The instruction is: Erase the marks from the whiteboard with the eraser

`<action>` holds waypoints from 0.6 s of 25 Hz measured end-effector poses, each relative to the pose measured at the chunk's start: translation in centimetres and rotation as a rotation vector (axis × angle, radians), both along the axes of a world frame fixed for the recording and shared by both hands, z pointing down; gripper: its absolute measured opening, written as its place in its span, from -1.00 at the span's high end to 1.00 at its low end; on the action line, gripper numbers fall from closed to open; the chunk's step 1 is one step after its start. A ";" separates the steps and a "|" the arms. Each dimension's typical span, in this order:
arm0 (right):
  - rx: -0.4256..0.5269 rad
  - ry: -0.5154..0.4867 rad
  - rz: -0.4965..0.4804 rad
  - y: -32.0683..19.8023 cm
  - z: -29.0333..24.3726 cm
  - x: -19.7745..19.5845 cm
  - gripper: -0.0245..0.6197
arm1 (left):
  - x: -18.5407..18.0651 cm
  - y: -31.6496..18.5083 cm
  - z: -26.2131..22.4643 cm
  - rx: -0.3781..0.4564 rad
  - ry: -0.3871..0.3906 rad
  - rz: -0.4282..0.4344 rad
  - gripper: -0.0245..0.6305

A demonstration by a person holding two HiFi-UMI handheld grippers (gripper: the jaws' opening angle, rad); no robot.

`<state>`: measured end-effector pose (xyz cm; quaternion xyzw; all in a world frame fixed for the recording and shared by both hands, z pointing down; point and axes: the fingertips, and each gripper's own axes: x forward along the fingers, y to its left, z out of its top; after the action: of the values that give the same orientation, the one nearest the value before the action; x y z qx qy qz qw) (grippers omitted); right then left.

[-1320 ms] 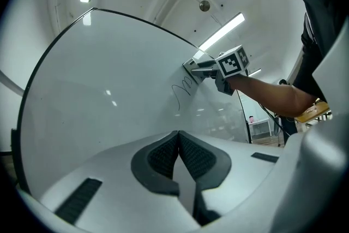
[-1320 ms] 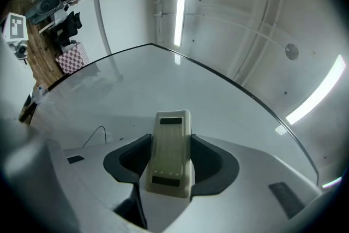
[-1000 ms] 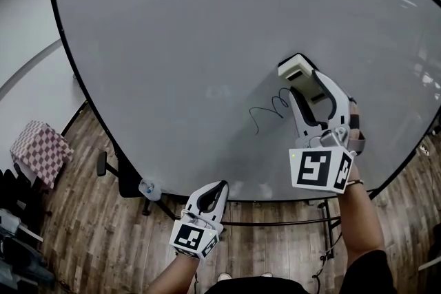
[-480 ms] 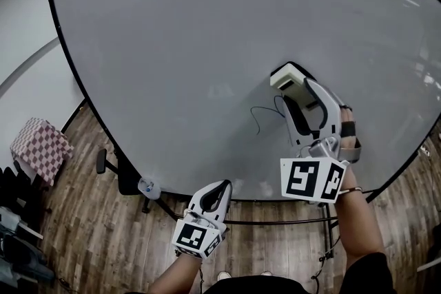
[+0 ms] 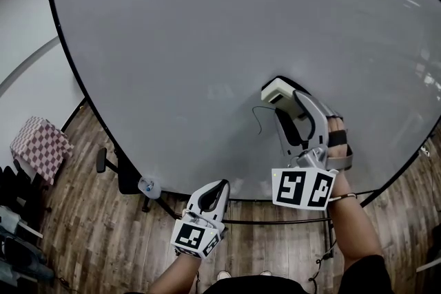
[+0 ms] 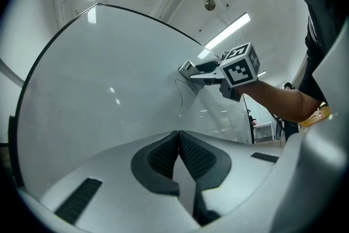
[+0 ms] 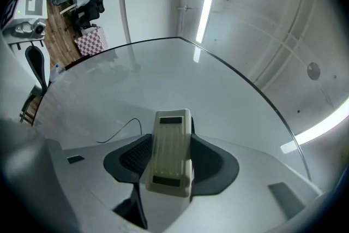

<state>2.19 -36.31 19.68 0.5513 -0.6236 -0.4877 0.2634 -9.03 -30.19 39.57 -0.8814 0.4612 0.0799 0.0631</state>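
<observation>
Clamping cream ribbed eraser (image 7: 171,153), right gripper (image 5: 284,104) at whiteboard (image 5: 207,31) beside thin black mark (image 5: 256,122), left gripper (image 6: 178,138) closed

Right hand-held gripper (image 5: 284,101) raised on outstretched arm, clamped on eraser (image 5: 274,90); left hand-held gripper (image 5: 219,188) low, jaws together.

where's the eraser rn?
Head view, right of centre: eraser clamped in the right tool, against the whiteboard, just right of the black scribble.

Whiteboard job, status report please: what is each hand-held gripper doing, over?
Right hand-held gripper shut on eraser, against whiteboard. Left hand-held gripper shut, empty, by the board's lower edge. Thin black line beside eraser, unwiped. Nothing in the way.
</observation>
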 end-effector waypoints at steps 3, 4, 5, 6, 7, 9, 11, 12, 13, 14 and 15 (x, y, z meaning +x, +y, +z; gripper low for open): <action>-0.009 0.002 -0.010 0.0 1.3 -0.8 0.17 | -0.4 0.0 0.6 -0.006 0.002 -0.002 0.87; -0.011 0.004 -0.014 0.0 1.7 -1.1 0.17 | -0.6 0.0 0.7 -0.007 0.004 -0.003 0.87; -0.012 0.009 -0.016 0.0 2.2 -1.4 0.17 | -0.8 0.0 0.8 -0.007 0.006 -0.004 0.87; -0.014 0.016 -0.016 -0.1 2.6 -1.6 0.17 | -0.9 0.0 0.8 -0.007 0.009 -0.005 0.87; -0.018 0.024 -0.015 -0.1 3.0 -1.8 0.17 | -0.9 0.0 0.9 -0.008 0.010 -0.006 0.87; -0.030 0.034 -0.014 -0.2 3.8 -2.2 0.17 | -0.9 0.0 0.9 -0.009 0.011 -0.009 0.87; -0.046 0.042 -0.017 -0.2 4.6 -2.5 0.17 | -1.0 0.1 0.9 -0.009 0.010 -0.014 0.87; -0.054 0.047 -0.018 -0.2 5.0 -2.7 0.17 | -1.0 0.1 0.9 -0.009 0.009 -0.014 0.87; -0.063 0.053 -0.019 -0.2 5.4 -2.9 0.17 | -1.0 0.1 0.9 -0.010 0.008 -0.015 0.87; -0.071 0.059 -0.021 -0.2 5.8 -3.1 0.17 | -1.1 0.1 0.8 -0.012 0.006 -0.016 0.87; -0.079 0.064 -0.022 -0.3 6.1 -3.3 0.17 | -1.2 0.1 0.8 -0.014 0.006 -0.019 0.87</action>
<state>-1.10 -36.56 25.82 0.5176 -0.6396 -0.4830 0.2994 -10.25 -30.10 40.42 -0.8771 0.4705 0.0787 0.0563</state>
